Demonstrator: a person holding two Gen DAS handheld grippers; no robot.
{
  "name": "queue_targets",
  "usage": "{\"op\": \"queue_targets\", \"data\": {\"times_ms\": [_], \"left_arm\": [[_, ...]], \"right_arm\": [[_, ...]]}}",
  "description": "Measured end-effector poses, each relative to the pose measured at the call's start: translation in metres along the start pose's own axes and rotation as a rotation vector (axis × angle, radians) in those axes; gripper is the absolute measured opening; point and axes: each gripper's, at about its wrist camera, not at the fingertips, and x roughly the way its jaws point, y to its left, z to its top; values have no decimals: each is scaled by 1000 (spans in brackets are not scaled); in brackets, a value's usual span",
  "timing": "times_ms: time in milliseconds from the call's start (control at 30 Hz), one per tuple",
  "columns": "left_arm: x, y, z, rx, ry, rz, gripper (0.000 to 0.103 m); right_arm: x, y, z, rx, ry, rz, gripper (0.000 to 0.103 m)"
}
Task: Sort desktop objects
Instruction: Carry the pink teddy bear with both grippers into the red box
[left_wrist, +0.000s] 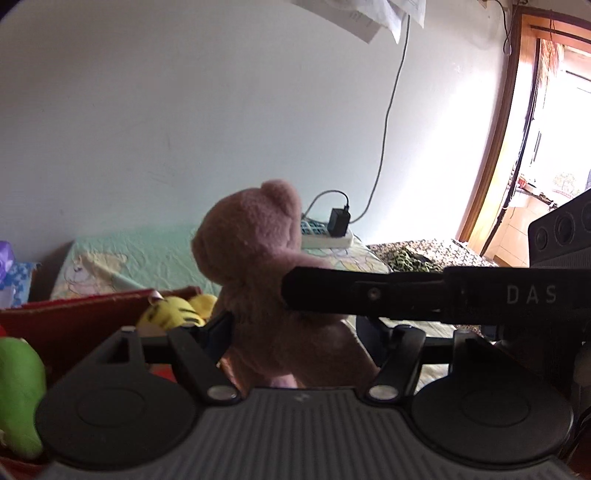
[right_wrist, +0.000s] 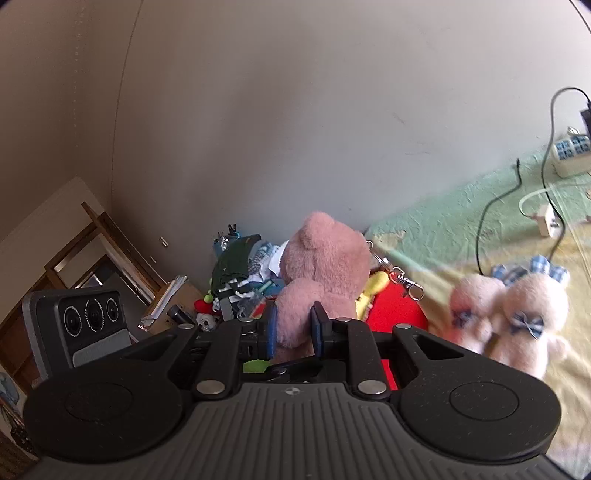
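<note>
Right wrist view: right gripper (right_wrist: 293, 328) and left gripper (left_wrist: 291, 328) both clamped on pink teddy bear (right_wrist: 321, 273), green quilted bedspread (right_wrist: 443, 221) far right, power strip (right_wrist: 570, 155), plain wall (right_wrist: 295, 110) behind.

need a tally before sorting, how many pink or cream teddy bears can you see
3. The pink bear is held up in both claws. Two cream bears with blue bows, and, lie side by side on the yellow-green cloth. More may be hidden in the red box.
</note>
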Motion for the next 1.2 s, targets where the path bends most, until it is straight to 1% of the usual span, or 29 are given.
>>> {"op": "queue_targets", "data": {"times_ms": [100,200,333,467,600,833,1033,1133,1200], "left_arm": [[-16,27,7,6,-36,25,68],[-27,53,9,12,-53,54,68],[-33,84,8,27,-41,99,68],[-28,112,3,36,-4,123,68],[-14,132,-9,39,54,134,68],[7,158,-34,27,145,131,68],[28,170,-46,29,222,125,68],[35,172,-52,30,244,118,68],[37,169,-56,48,254,123,67]], "right_arm": [[25,21,5,-37,-32,30,21],[55,39,7,-69,-55,57,21],[93,54,4,-83,-60,78,21],[125,62,-4,-64,-52,84,21],[154,66,-12,-51,-27,54,21],[180,55,-33,27,41,-21,21],[198,47,-46,80,105,-90,21],[206,42,-49,92,139,-122,21],[210,38,-51,99,167,-140,21]]}}
